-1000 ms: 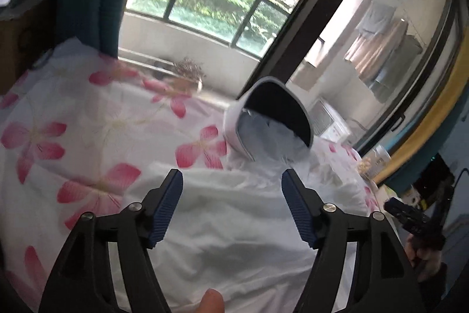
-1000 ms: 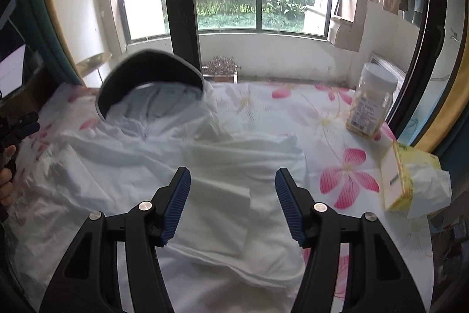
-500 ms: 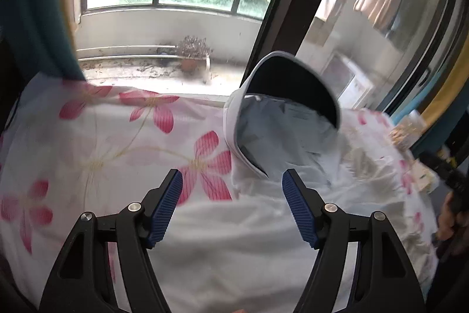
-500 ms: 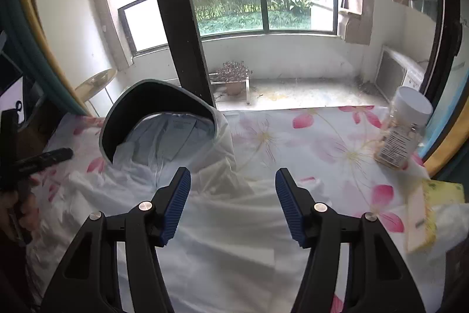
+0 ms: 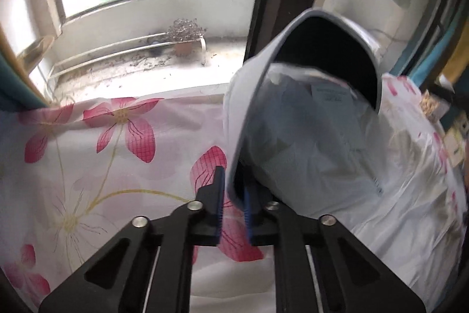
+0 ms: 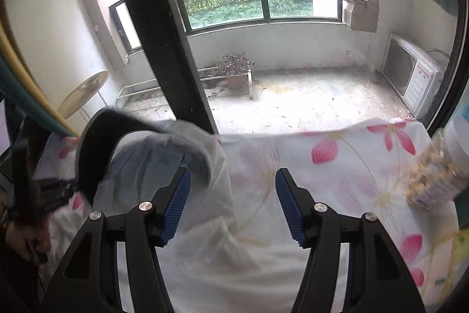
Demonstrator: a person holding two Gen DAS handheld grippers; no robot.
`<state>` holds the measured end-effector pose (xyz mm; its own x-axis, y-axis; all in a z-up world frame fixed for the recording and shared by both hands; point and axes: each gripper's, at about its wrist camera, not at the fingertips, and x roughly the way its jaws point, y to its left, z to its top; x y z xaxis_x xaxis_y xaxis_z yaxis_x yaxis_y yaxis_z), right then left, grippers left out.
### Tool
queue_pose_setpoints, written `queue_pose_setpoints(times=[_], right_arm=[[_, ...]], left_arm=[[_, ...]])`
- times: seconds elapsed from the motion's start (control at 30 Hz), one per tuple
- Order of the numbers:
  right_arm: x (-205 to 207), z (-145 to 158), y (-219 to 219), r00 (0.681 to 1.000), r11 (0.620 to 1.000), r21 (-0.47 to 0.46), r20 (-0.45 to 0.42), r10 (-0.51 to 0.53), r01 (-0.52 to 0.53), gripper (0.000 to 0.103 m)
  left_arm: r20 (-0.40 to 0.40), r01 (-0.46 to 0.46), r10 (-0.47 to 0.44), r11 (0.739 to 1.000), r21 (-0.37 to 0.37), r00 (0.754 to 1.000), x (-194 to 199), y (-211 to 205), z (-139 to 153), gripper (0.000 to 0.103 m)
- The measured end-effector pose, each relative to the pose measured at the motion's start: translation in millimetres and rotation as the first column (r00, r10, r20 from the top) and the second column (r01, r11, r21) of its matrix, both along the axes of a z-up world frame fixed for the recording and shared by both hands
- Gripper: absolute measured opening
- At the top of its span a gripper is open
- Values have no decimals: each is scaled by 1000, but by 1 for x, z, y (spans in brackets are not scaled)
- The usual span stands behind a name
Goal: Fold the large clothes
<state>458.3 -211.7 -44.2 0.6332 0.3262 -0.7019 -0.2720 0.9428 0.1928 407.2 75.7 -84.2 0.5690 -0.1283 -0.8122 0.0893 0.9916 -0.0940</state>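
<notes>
A white hooded jacket lies on a table with a pink-flower cloth. Its hood has a stiff grey brim with a dark underside. My left gripper is shut on the hood's left edge near the neck. In the right wrist view the hood stands up at the left, and the left gripper shows as a dark blur beside it. My right gripper is open and empty, with the jacket's right hood edge between its blue pads.
A clear jar of nuts stands at the table's right side. The table's far edge meets a sliding glass door with a dark frame. A balcony with a potted plant lies beyond.
My left gripper has moved forward to the hood and closed on its edge. My right gripper has moved forward towards the hood's right side and stayed open.
</notes>
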Motion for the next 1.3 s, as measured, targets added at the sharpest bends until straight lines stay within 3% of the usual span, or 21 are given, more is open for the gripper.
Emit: queue_pose_setpoints(times=[0.17,0.33,0.4,0.47,0.5,0.77,0.87,0.93,1.0,1.07,1.2,1.27,1.3], right_arm=[[33,2,17,1000,1000,6,-2,1,-1,60],[56,-4,40,997,997,28,-43,70,-69,60],[57,-10,46,991,993,38,-68,113,-110,67],[59,-16,53,985,989,43,-88,146,-143,88],[60,-20,55,984,988,37,-95,154,-151,89],[66,-63,62,974,987,-54,-180,140,-152,89],[64,-70,63,971,984,-72,-187,147,-163,89],[61,-71,62,975,982,-89,-165,150,-166,87],[61,-68,61,978,981,-108,-151,144,-161,76],[62,-66,57,979,982,-103,-144,144,-159,55],[62,-65,54,975,979,-87,-141,173,-186,28],[59,-62,58,979,973,-138,-111,169,-184,2],[58,-61,58,981,972,-149,-98,167,-181,2]], left_arm=[[26,73,-77,989,132,997,-12,-11,-7,10],[42,108,-118,976,190,992,-22,-13,-9,10],[49,125,-138,970,210,989,-24,-15,-10,10],[53,139,-156,961,238,986,-25,-17,-11,10],[56,143,-162,959,245,985,-24,-20,-11,10],[50,140,-152,972,187,987,-24,-9,-8,11],[52,147,-158,974,172,986,-32,-5,3,15],[64,148,-156,982,117,986,-40,0,15,19],[83,147,-151,988,50,985,-48,8,28,37],[113,133,-128,990,-36,985,-55,22,41,41],[142,53,-23,976,-212,990,-47,52,52,48],[137,0,42,956,-293,990,-31,67,50,48],[131,-8,55,941,-337,990,-23,72,48,49]])
